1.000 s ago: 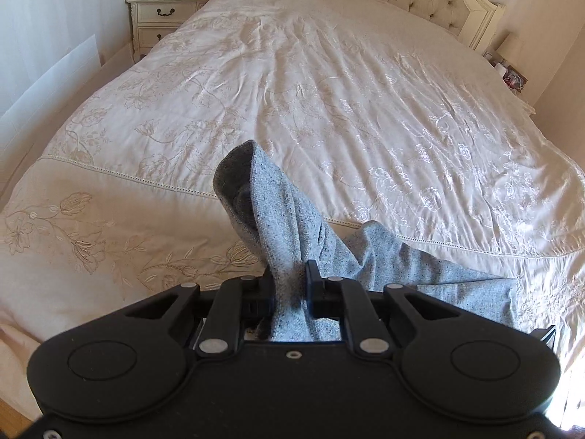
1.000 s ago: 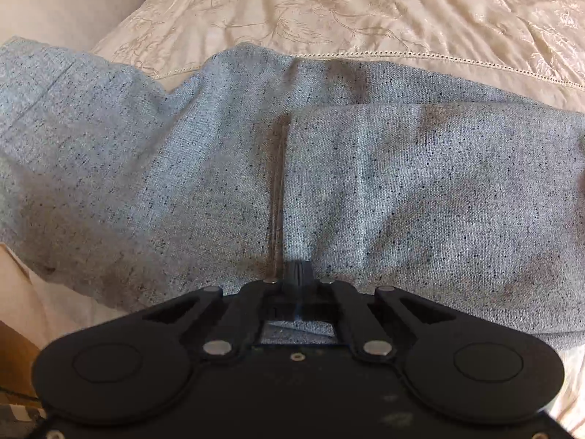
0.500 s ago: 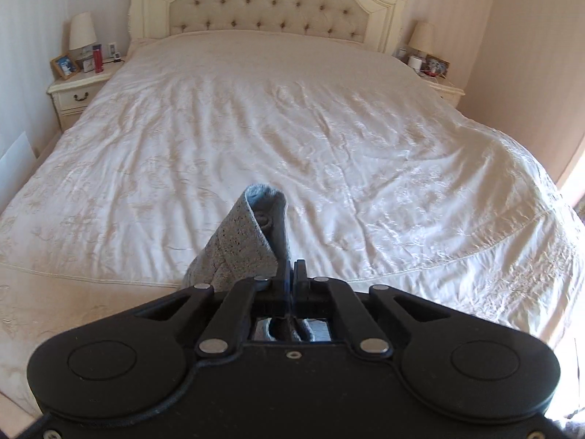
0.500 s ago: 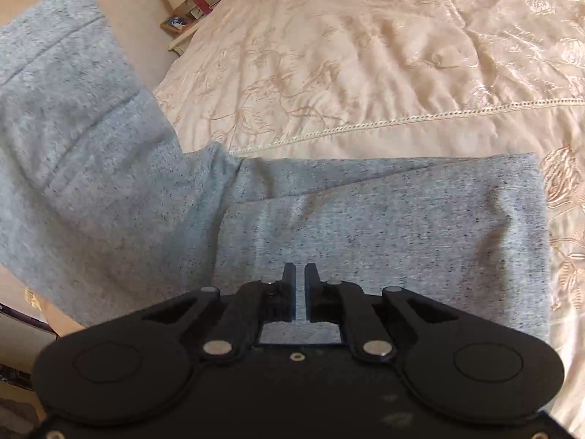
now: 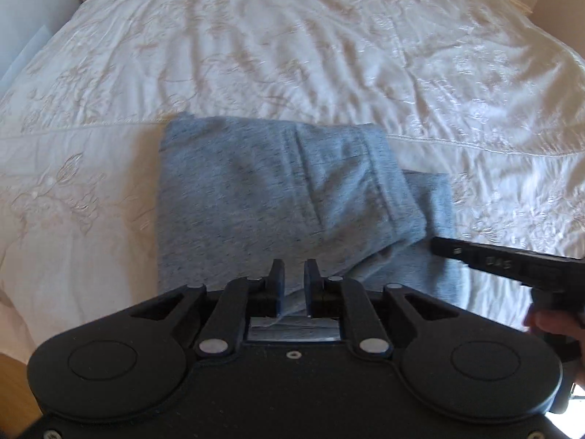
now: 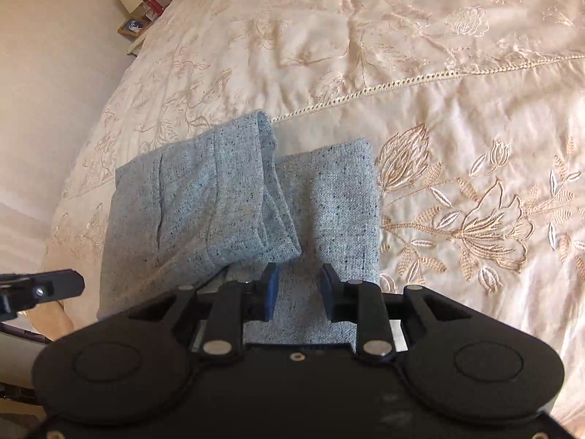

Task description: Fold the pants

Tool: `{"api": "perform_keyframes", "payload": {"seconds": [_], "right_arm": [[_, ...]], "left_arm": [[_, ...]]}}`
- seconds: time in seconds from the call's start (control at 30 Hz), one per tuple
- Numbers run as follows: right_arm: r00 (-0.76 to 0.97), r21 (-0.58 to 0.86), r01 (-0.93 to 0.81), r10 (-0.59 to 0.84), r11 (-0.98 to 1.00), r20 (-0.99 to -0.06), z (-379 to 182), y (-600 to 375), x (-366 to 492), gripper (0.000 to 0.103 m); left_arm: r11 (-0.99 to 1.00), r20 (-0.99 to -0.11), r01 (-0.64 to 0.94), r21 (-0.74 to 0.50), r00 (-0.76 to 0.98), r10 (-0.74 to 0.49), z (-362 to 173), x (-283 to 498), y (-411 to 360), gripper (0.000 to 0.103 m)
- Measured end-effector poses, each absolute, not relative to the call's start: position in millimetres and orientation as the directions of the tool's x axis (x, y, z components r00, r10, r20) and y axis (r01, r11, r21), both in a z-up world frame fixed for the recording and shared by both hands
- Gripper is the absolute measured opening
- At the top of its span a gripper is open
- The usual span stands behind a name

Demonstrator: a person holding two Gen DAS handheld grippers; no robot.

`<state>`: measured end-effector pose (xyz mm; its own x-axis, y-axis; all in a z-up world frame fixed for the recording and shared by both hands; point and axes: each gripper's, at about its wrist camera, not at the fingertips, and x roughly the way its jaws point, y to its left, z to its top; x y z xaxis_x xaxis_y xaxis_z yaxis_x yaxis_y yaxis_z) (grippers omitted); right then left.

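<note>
The grey speckled pants (image 5: pixel 278 197) lie folded in a stack near the front edge of the bed, with the upper layer's hem overlapping the lower layer; they also show in the right wrist view (image 6: pixel 226 201). My left gripper (image 5: pixel 294 274) is open just over the near edge of the pants, with a fold of cloth lying between its jaws. My right gripper (image 6: pixel 299 274) is open over the lower layer at the pants' right side. The right gripper also shows at the right of the left wrist view (image 5: pixel 493 259), and the left gripper's tip shows in the right wrist view (image 6: pixel 44 287).
The cream embroidered bedspread (image 5: pixel 292 55) covers the whole bed around the pants. A nightstand (image 6: pixel 142 18) with a lamp and a picture frame stands at the far left of the bed. The bed's front edge is just below the grippers.
The left gripper brought the lifted part of the pants down onto the rest and opened. The right gripper opened wider. The pants went from hanging to lying folded.
</note>
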<state>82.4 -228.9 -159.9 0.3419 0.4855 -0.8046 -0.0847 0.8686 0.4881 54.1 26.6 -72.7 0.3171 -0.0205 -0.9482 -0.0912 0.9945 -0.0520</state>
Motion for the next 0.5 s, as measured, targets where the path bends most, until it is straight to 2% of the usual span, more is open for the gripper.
{"api": "perform_keyframes", "payload": {"seconds": [0.1, 0.2, 0.5], "right_arm": [[0.381, 0.532, -0.106, 0.528, 0.84, -0.759, -151, -232, 100, 0.039], [0.359, 0.558, -0.109, 0.556, 0.823, -0.75, -155, -223, 120, 0.043], [0.226, 0.552, -0.111, 0.562, 0.826, -0.796, -191, -194, 155, 0.045]], "left_arm": [[0.973, -0.963, -0.232, -0.016, 0.266, 0.047, -93, 55, 66, 0.021], [0.958, -0.969, -0.286, 0.0, 0.238, 0.071, -112, 57, 86, 0.021], [0.986, -0.984, -0.164, 0.042, 0.162, 0.068, -158, 66, 73, 0.021]]}}
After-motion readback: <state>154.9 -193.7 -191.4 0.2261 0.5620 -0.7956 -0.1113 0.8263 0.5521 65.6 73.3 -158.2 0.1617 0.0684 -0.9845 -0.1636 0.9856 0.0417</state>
